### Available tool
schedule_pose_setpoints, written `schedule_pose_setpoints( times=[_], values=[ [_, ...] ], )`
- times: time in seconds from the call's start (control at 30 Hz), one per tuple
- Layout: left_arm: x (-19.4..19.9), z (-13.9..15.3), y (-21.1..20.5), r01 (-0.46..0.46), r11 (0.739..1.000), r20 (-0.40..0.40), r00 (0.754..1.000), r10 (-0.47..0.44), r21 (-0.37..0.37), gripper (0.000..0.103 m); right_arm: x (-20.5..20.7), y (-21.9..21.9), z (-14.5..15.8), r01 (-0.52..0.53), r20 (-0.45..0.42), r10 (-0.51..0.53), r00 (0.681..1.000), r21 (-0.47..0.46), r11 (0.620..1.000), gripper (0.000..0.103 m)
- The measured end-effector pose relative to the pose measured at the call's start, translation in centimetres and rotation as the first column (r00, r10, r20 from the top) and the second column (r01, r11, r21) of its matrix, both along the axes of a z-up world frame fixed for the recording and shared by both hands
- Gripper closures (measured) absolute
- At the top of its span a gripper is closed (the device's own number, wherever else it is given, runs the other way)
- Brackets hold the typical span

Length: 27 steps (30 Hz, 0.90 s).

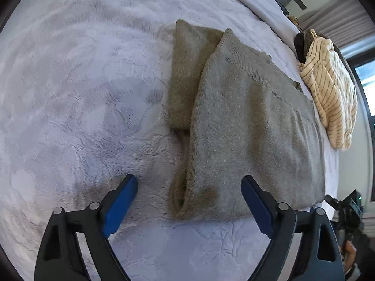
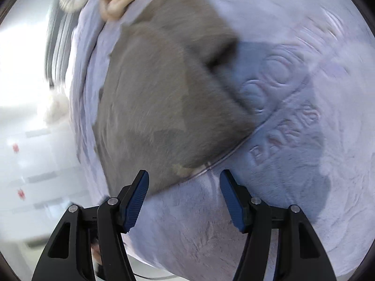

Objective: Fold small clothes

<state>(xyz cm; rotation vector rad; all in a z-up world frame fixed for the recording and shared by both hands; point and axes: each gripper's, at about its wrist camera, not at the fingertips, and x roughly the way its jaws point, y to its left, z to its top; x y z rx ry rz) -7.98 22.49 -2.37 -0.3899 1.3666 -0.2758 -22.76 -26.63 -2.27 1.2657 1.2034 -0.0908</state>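
Lilac blanket [image 1: 70, 82] on bed. I see grey knit [image 1: 246, 128] folded, right of centre; striped top [image 1: 332, 98] far right. L gripper [image 1: 189, 201] jaws apart, empty, over knit's near edge. R gripper [image 2: 184, 196] apart, empty.

Right gripper [image 2: 184, 183] hangs agape over grey garment [image 2: 164, 98], empty.

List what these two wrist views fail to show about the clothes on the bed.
- Grey sweater, left wrist view: inner layers hidden under its own fold.
- Striped garment, left wrist view: far side hangs past the bed edge.
- Right wrist view: motion blur smears the sweater's knit and edges.
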Motion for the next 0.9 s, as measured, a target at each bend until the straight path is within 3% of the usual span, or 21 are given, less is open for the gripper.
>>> schedule_pose_setpoints(
  times=[0.03,0.13,0.17,0.2,0.23,0.33,0.37,0.4,0.53,0.67,0.8,0.9],
  values=[
    [0.1,0.0,-0.1,0.002,1.000,0.003,1.000,-0.002,-0.012,0.016,0.2,-0.4,-0.2,0.033,0.008,-0.033,0.999,0.001,0.999,0.036],
    [0.7,-0.5,-1.1,0.037,0.999,-0.016,0.999,-0.037,-0.024,0.062,1.1,-1.5,-0.7,0.094,0.030,-0.094,0.995,0.009,0.996,0.037],
    [0.8,-0.6,-1.4,0.051,0.999,-0.021,0.998,-0.051,-0.016,0.088,1.8,-1.7,-0.8,0.090,0.028,-0.090,0.996,0.004,0.996,0.048],
    [0.8,-0.6,-1.7,0.071,0.997,-0.019,0.997,-0.071,-0.016,0.088,2.4,-1.8,-0.7,0.065,0.023,-0.064,0.998,-0.011,0.998,0.083],
    [0.6,-0.1,-1.8,0.091,0.996,0.001,0.996,-0.091,-0.010,0.088,3.2,-1.8,-0.3,0.020,0.014,-0.019,1.000,-0.045,0.999,0.095],
    [-0.1,1.4,-2.0,0.183,0.983,0.051,0.982,-0.184,0.032,0.088,4.7,-0.9,2.7,-0.146,0.031,0.154,0.988,-0.183,0.972,0.094],
    [-0.3,1.6,-1.9,0.199,0.979,0.052,0.978,-0.201,0.050,0.095,4.8,-0.6,3.4,-0.180,0.027,0.190,0.981,-0.214,0.960,0.094],
    [-0.5,1.3,-1.7,0.208,0.976,0.041,0.977,-0.211,0.058,0.094,4.8,-0.5,3.7,-0.207,0.016,0.217,0.976,-0.240,0.948,0.094],
    [-1.1,-0.6,-1.1,0.198,0.978,0.019,0.980,-0.200,0.064,0.094,4.5,-0.5,1.4,-0.286,-0.087,0.272,0.958,-0.284,0.915,0.094],
    [-2.1,-1.0,-1.5,0.230,0.967,0.046,0.971,-0.236,0.111,0.094,4.2,-0.7,-0.8,-0.280,-0.098,0.263,0.960,-0.264,0.923,0.096],
    [-2.8,0.6,0.0,0.207,0.972,0.045,0.976,-0.214,0.113,0.093,3.3,-0.9,0.6,-0.270,-0.105,0.250,0.963,-0.269,0.925,0.095],
    [-2.1,2.6,0.2,0.198,0.970,0.072,0.975,-0.210,0.138,0.093,2.8,-1.4,2.9,-0.235,-0.086,0.219,0.972,-0.328,0.915,0.092]
  ],
)
